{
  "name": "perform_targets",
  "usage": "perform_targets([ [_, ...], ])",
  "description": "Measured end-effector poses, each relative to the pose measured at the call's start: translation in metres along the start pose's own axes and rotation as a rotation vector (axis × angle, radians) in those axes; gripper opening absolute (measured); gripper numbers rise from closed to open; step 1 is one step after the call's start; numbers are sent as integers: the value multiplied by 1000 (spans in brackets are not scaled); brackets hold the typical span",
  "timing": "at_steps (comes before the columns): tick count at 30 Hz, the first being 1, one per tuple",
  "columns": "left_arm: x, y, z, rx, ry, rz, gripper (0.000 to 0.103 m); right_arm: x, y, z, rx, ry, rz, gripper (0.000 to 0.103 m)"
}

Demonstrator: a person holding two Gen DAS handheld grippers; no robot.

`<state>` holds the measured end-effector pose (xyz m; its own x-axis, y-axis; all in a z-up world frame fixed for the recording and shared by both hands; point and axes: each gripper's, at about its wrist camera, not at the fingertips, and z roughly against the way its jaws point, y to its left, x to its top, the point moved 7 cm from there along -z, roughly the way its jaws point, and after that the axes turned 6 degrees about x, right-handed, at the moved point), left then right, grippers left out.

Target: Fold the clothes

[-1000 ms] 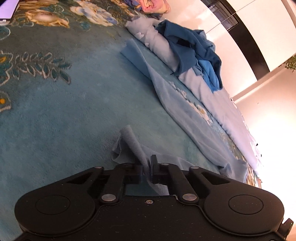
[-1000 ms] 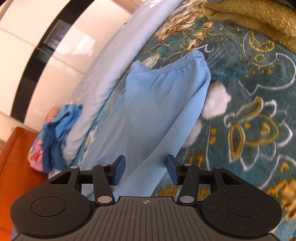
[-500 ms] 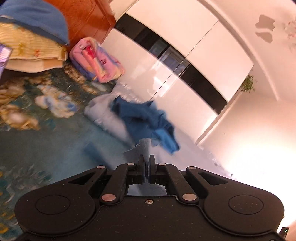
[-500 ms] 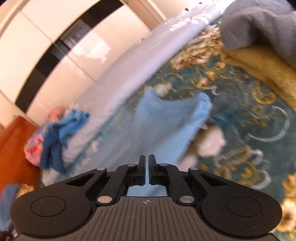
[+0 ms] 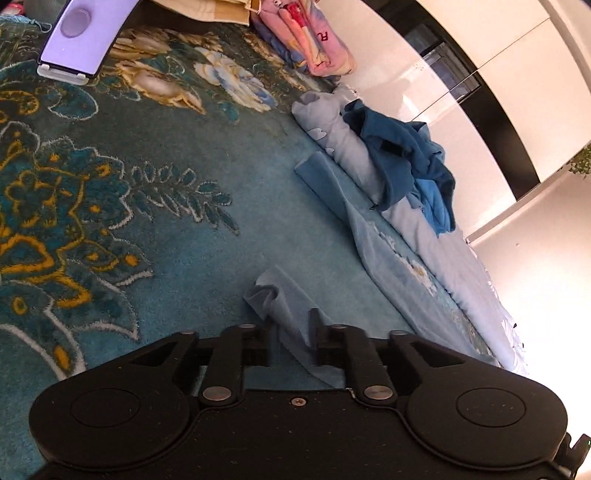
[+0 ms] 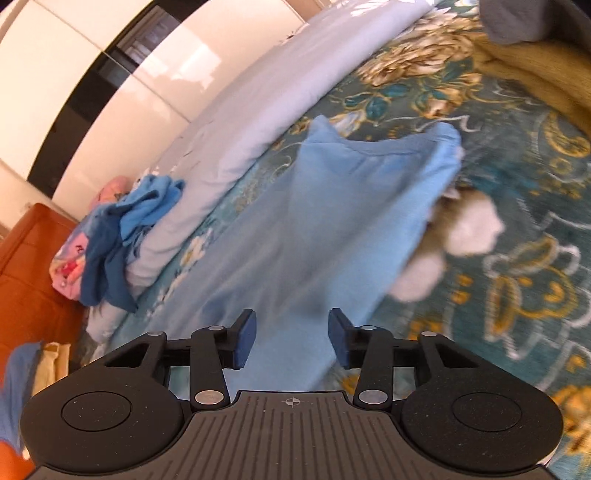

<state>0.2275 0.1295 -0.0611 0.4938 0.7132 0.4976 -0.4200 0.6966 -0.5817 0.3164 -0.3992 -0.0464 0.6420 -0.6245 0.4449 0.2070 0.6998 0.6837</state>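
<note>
A light blue garment (image 5: 369, 236) lies stretched along a teal flowered carpet (image 5: 147, 229). One crumpled corner (image 5: 280, 299) of it rests between the fingers of my left gripper (image 5: 290, 332). Those jaws are opening and the pads stand clear of the cloth. In the right wrist view the same garment (image 6: 332, 206) spreads flat ahead, its far hem folded back. My right gripper (image 6: 291, 339) hangs low over its near end. Its jaws are opening too, with the cloth lying under the gap and not pinched.
A heap of dark blue clothes (image 5: 402, 162) sits on a rolled pale quilt (image 5: 340, 125) beside the garment. A pink printed bundle (image 5: 314, 40) and a purple-white device (image 5: 85, 33) lie farther off. A yellow blanket (image 6: 524, 70) and an orange wooden board (image 6: 29, 277) border the carpet.
Half a second ago both grippers were shut and raised, the left one on the cloth corner. Now both are low over the carpet again with jaws parted, and the corner lies slack.
</note>
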Motion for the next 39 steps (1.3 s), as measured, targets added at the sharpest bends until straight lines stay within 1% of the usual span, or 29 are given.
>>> perform_targets([
  [1, -1, 2, -1, 4, 7, 5, 26, 3, 1, -4, -24, -1, -12, 39],
  [4, -5, 8, -5, 20, 30, 21, 32, 12, 0, -17, -157, 7, -55, 40],
  [5, -5, 9, -7, 23, 35, 28, 33, 15, 0, -20, -189, 5, -63, 40],
  [7, -4, 11, -9, 22, 42, 44, 35, 19, -2, -25, -216, -7, -88, 40],
  [9, -2, 12, -10, 19, 49, 62, 37, 21, -6, -29, -249, 1, -99, 39],
  [11, 0, 13, -11, 19, 56, 77, 37, 20, -11, -30, -280, 12, -102, 36],
  [12, 0, 13, -11, 18, 57, 81, 37, 18, -14, -29, -278, 15, -106, 27],
  [13, 1, 14, -11, 18, 58, 85, 37, 16, -17, -27, -270, 18, -112, 20],
  [14, 1, 14, -12, 17, 59, 88, 34, 14, -21, -24, -249, 18, -124, 11],
  [15, 2, 15, -12, 20, 60, 95, 32, 12, -25, -21, -228, 19, -136, 5],
  [16, 2, 16, -12, 24, 63, 102, 22, 10, -28, -18, -211, 20, -141, 4],
  [17, 1, 17, -13, 27, 66, 109, 4, 7, -31, -13, -200, 22, -129, 3],
  [18, 1, 18, -14, 30, 69, 116, 0, 5, -33, -9, -189, 24, -118, 3],
  [21, 4, 15, -14, 24, 58, 127, 0, -2, -41, 6, -159, 16, -112, 3],
  [22, 7, 11, -14, 19, 52, 124, 0, -2, -42, 11, -137, 3, -122, 3],
  [24, 20, -4, -12, -13, 23, 102, 0, 2, -42, 17, -99, -9, -135, 2],
  [25, 29, -13, -10, -37, 5, 88, 0, 6, -39, 19, -78, -17, -134, 2],
  [27, 52, -38, 1, -110, -57, 55, 0, 15, -31, 24, -36, -34, -132, 2],
  [30, 82, -73, 34, -234, -172, 1, 0, 26, -7, 40, 47, -81, -90, 2],
  [32, 90, -84, 56, -284, -241, -40, 0, 25, 7, 54, 88, -110, -37, 2],
  [33, 91, -84, 64, -290, -259, -55, 0, 22, 9, 59, 98, -117, -16, 2],
  [35, 81, -68, 67, -261, -251, -55, 0, 13, 3, 65, 96, -109, 11, 2],
  [36, 71, -53, 62, -225, -222, -42, 0, 3, -6, 64, 76, -90, 13, 2],
  [39, 36, -3, 37, -83, -83, 34, 0, -26, -43, 52, 14, -7, -62, 2],
])
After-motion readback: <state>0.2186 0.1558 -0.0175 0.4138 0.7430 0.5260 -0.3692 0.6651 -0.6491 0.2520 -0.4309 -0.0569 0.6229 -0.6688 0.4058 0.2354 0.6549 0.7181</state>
